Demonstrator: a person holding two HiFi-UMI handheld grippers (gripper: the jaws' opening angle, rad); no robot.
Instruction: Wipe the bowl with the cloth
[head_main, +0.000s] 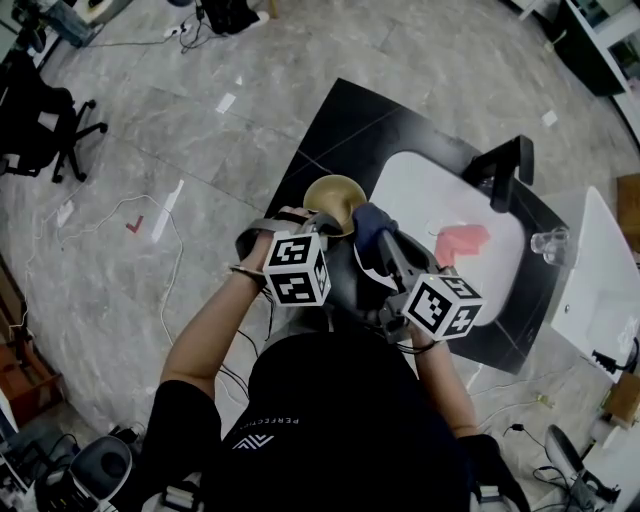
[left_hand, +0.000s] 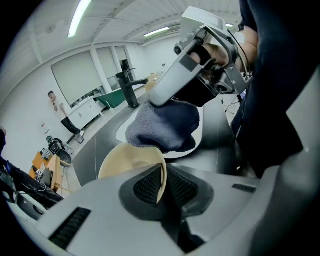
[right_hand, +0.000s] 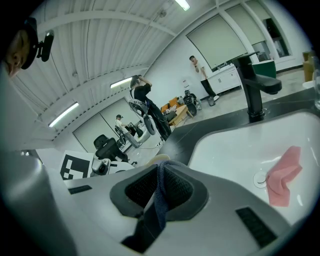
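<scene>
**Bowl held for wiping, cloth brought to its rim.**

Note the left gripper (left_hand: 162, 184) clenched on the thin rim of the tan bowl (left_hand: 125, 162), with the wall pinched edge-on between the ribbed pads. Note likewise the right gripper (right_hand: 159, 186) clamped on a fold of the dark blue cloth (left_hand: 165, 126), with the bunched remainder draped over the far rim of the bowl and seemingly touching it.

See the bowl held in the air in front of the body, over the edge of the black counter (head_main: 340, 120) and just beside the white sink (head_main: 420, 185). See also a pink rag (right_hand: 282, 175) lying in the sink near the drain, a black tap (right_hand: 255, 85) behind it, and a clear glass (head_main: 548, 243) at the far side, all apart from both grippers.

Read the step in hand as the start of the wipe proper: cloth at the bowl, extent of surface covered not discernible.

For a good wipe:
- Keep the left grip firm and steady, against a likely swing of the smooth bowl under sideways push.
- Press the cloth toward the clamped side rather than away from it.
- Sweep round the inner wall in an arc, tilting the bowl to meet the cloth.
- Keep the soft bulk of the cloth, not the hard jaw tips, against the surface.
- Treat slip at the rim as the chief risk, and work low over the counter or sink.
</scene>
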